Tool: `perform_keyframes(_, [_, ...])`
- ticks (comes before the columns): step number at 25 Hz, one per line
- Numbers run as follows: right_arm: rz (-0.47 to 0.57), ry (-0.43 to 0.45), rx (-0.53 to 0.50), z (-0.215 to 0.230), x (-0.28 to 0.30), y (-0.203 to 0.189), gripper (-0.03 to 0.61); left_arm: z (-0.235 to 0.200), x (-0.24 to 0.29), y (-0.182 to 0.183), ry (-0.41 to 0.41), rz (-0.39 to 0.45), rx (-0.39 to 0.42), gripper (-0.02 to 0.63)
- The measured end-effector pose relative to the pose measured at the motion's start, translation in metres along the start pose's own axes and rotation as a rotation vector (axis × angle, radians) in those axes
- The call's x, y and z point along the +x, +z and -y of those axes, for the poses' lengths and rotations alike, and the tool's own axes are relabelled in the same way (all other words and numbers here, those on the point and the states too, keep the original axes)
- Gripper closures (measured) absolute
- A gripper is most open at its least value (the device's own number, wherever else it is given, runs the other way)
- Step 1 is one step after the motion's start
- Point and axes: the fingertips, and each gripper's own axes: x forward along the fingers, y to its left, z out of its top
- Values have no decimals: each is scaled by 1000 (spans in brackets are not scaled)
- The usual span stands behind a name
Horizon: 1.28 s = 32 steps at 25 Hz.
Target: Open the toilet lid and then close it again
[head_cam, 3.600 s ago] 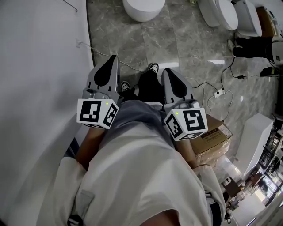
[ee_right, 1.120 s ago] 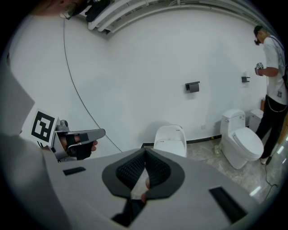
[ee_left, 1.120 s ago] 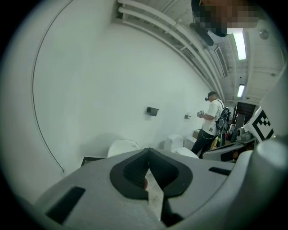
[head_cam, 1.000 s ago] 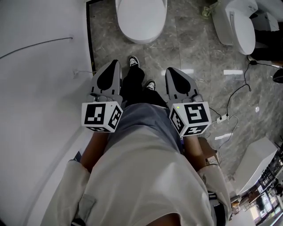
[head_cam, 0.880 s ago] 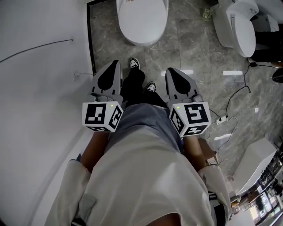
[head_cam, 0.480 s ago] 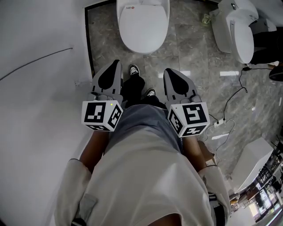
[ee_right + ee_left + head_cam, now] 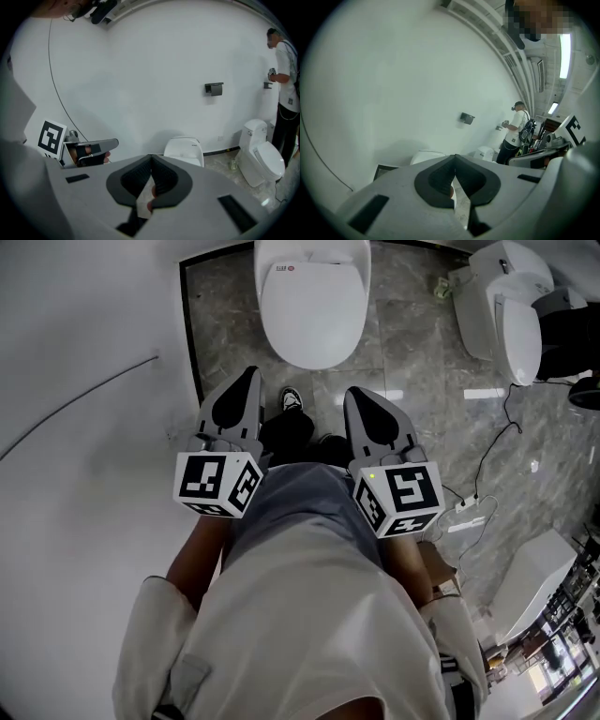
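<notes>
I am closer than a second ago: toilet [image 7: 314,257] fuller in head view, dead ahead. Lid [image 7: 314,320] down, untouched. Left gripper [image 7: 249,374] and right gripper [image 7: 353,395] both closed together, empty. Approach nearly done; lifting not yet begun.

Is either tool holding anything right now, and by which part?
Nothing is held. The left tool and right tool are both shut and empty, short of the closed toilet lid.

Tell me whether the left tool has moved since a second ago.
Yes. The left tool has neared the toilet: in the head view the floor gap between its tip and the toilet's front has closed.
</notes>
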Motion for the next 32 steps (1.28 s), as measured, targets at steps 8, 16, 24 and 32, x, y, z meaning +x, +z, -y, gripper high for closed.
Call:
perform_keyframes(8, [-27,9,3,-5,26,0,568,-23,20,-8,6,-33,-27,606])
perform_keyframes(16, [-75,36,-10,14,50,-5,569,-34,46,-27,21,-77,-49,606])
perform_keyframes(24, [-108,42,-40,28,76,-16,568,-50,73,-63,39,-132,-75,606])
perform_keyframes(32, [-165,62,-21,36,101,-39,568,-79,98,-95,87,-179,-71,606])
